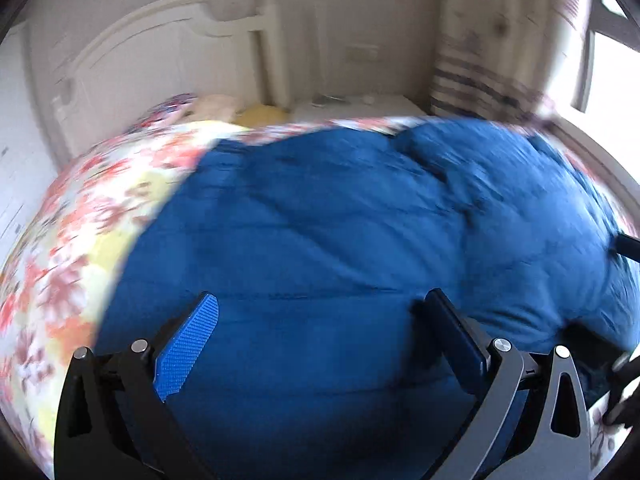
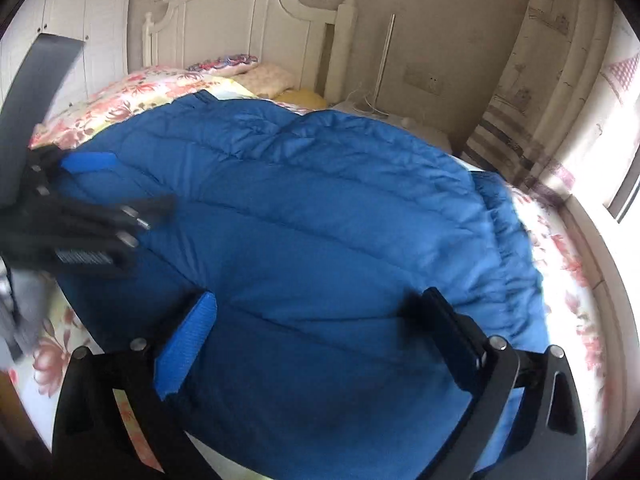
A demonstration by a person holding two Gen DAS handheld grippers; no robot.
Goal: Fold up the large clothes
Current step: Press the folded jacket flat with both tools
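Note:
A big blue quilted down jacket [image 1: 320, 216] lies spread over a floral bedsheet [image 1: 72, 240]. In the left wrist view, which is motion-blurred, my left gripper [image 1: 320, 296] hovers open just above the jacket's near part, with nothing between its fingers. The right wrist view shows the same jacket [image 2: 320, 208] with a gathered hem along its right side. My right gripper [image 2: 320, 294] is open over the jacket's near edge and holds nothing. My left gripper [image 2: 132, 184] shows there at the left, open above the jacket's left side.
A white headboard [image 2: 240, 28] stands at the far end of the bed, with pillows [image 2: 264, 76] below it. A white nightstand [image 2: 424, 128] is beside the bed. A patterned curtain [image 2: 520, 92] and bright window [image 2: 628, 184] are on the right, a wardrobe [image 2: 80, 20] on the left.

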